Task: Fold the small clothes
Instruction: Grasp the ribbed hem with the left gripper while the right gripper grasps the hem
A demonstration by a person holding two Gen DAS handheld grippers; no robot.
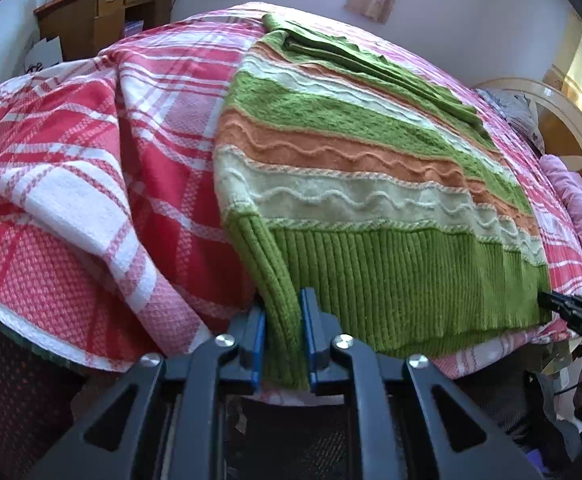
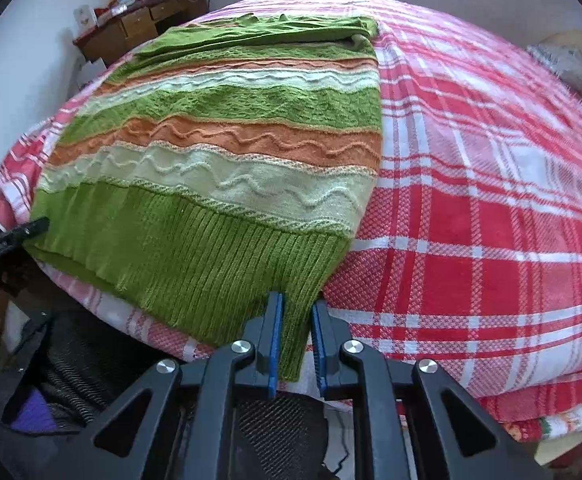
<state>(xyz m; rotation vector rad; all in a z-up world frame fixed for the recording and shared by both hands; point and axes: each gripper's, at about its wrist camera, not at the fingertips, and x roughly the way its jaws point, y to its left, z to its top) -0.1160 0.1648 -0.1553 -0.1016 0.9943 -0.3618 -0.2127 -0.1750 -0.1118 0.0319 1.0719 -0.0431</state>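
Item: striped knit sweater [image 1: 355, 168], laid flat on the plaid bedspread [image 1: 91, 184], long axis running straight away from both claws, ribbed hem nearest and overhanging the bed's near edge. Left gripper [image 1: 283, 344] pinches the hem's left corner and right gripper [image 2: 295, 344] pinches its right corner, each with blue pads pressed on the rib, so both arms are equally near. Room, by judgement: bare plaid ahead beyond the collar and wide to the right of the right claw; rumpled folds lie left of the left claw.

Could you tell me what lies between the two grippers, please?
Only the sweater's green ribbed hem spans from left gripper to right gripper, in both wrist views.
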